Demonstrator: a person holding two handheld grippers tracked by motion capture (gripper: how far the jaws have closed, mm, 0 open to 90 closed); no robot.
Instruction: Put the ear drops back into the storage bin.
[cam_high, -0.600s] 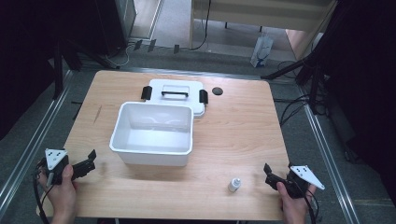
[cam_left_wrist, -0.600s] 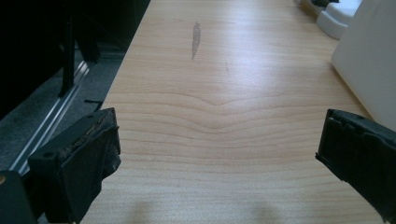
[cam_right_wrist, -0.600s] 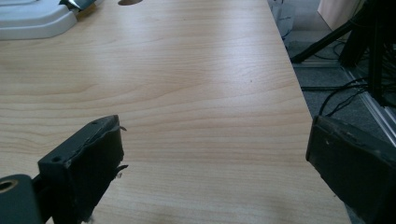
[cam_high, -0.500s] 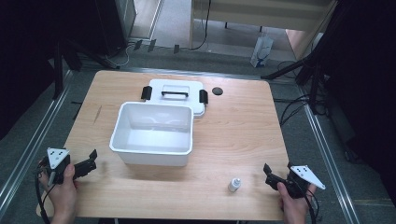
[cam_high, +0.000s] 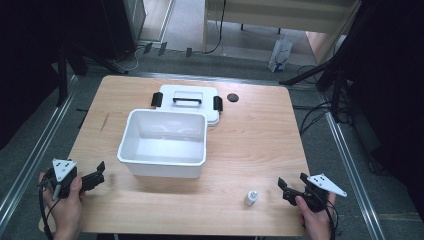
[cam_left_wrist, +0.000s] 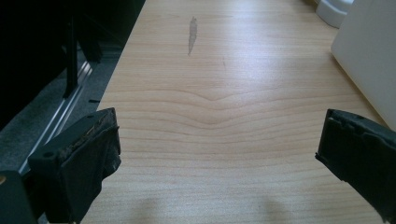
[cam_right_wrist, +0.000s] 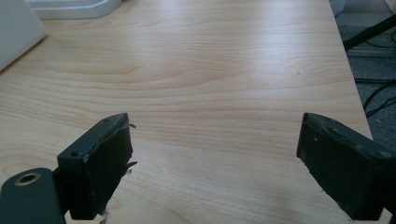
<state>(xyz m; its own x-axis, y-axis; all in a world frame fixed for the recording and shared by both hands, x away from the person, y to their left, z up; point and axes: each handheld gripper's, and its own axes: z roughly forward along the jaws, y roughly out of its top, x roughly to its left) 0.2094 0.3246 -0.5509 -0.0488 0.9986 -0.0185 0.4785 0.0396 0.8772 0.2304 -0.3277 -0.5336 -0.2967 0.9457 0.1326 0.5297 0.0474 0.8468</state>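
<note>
A white open bin (cam_high: 162, 145) stands mid-table with nothing visible inside. Its white lid (cam_high: 187, 102), with a black handle and black clips, lies flat just behind it. A small white bottle (cam_high: 251, 197) stands near the front edge, right of centre. My left gripper (cam_high: 99, 174) rests at the front left, open, pointing toward the bin's left wall (cam_left_wrist: 369, 56); its jaws (cam_left_wrist: 217, 140) have bare wood between them. At the front right my right gripper (cam_high: 291, 181) is open as well, to the right of the bottle, with wood alone between its jaws (cam_right_wrist: 215, 149).
A small black disc (cam_high: 232, 97) lies right of the lid. The wooden table (cam_high: 260, 135) has a dark streak (cam_left_wrist: 192, 32) on its left side. Metal rails and cables run along the floor on both sides. The bin corner (cam_right_wrist: 16, 32) and lid edge (cam_right_wrist: 74, 7) appear far off in the right gripper view.
</note>
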